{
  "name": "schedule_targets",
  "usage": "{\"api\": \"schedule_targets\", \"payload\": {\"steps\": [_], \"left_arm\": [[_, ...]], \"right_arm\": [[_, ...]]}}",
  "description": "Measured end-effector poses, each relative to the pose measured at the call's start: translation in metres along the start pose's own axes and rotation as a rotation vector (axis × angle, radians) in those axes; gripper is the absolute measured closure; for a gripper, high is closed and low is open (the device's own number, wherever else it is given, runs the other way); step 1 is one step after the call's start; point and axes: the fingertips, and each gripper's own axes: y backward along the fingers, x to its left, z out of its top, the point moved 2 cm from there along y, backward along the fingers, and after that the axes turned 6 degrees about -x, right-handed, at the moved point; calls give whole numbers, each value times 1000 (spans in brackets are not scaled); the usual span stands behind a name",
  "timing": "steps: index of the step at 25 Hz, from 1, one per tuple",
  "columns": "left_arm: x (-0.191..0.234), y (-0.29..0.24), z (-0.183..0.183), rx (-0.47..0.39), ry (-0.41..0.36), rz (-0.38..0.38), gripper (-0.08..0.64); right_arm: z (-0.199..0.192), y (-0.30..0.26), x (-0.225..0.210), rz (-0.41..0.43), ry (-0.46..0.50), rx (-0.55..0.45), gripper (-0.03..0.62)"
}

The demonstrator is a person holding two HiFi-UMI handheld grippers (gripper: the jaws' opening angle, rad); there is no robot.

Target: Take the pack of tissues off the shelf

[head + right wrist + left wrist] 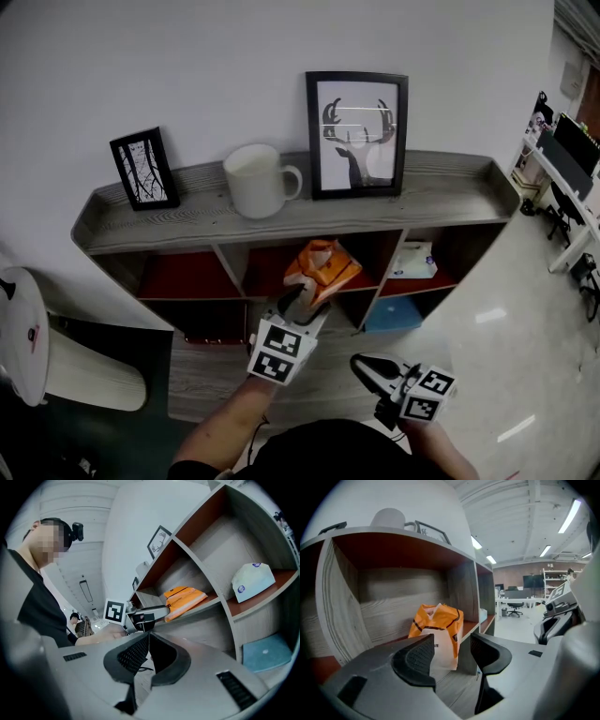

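An orange pack of tissues [323,267] stands at the front of the middle compartment of the grey shelf [441,202], leaning a little. My left gripper [298,305] is right in front of it and open. In the left gripper view the pack [440,625] shows in the gap of the left gripper [452,651], just past the tips, and neither pad presses on it. My right gripper [370,372] hangs lower and to the right, over the floor, shut with nothing in it. The right gripper view shows the right gripper [149,644] with its jaws together, and the orange pack [185,599] on its shelf board.
A pale tissue pack [412,261] lies in the right compartment, with a blue item [394,314] in the compartment below. On the shelf top stand a white mug [255,180], a deer picture [356,134] and a small black frame [143,169]. A white round stool [23,333] is at the left.
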Motion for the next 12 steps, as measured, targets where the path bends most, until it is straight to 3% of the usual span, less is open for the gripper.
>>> {"api": "schedule_targets", "payload": {"steps": [7,12], "left_arm": [[3,-16,-8,57,-28,62,342],[5,-15,-13,73,-34,79,435]], "right_arm": [[0,19,-15,-8,-22,-12,574],[1,25,-18,-4,-32,-28,574]]}}
